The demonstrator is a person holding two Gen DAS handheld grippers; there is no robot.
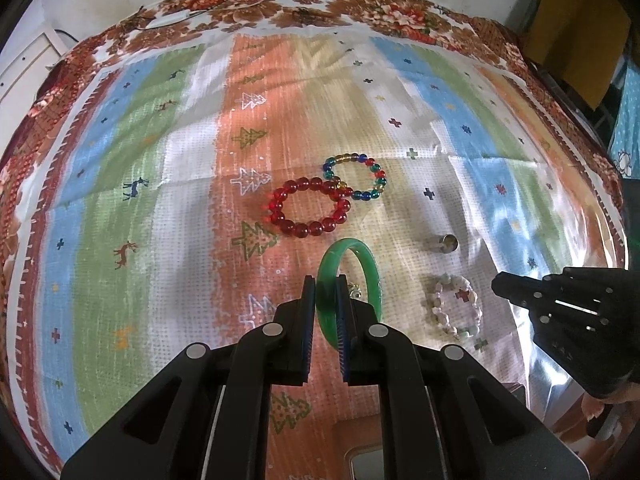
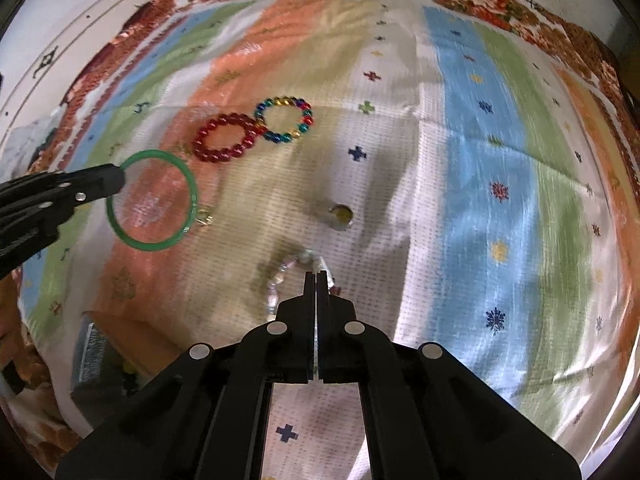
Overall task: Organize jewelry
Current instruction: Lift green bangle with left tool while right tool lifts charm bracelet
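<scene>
My left gripper (image 1: 326,286) is shut on the green bangle (image 1: 370,270) and holds it above the cloth; it also shows in the right wrist view (image 2: 188,184). A red bead bracelet (image 1: 310,207) lies beyond it, touching a multicoloured bead bracelet (image 1: 356,176). A pale pink bead bracelet (image 1: 454,306) lies to the right. My right gripper (image 2: 316,276) is shut with nothing visible between its fingers, just above the pale bracelet (image 2: 280,274). A small metal ring (image 1: 447,243) lies on the cloth. A small trinket (image 2: 204,216) lies beside the bangle.
A striped cloth (image 1: 160,200) with tree and deer prints covers the table, with a floral border (image 1: 360,4) at the far edge. A white cabinet (image 2: 60,48) stands at the left. A box-like object (image 2: 96,356) sits below the near table edge.
</scene>
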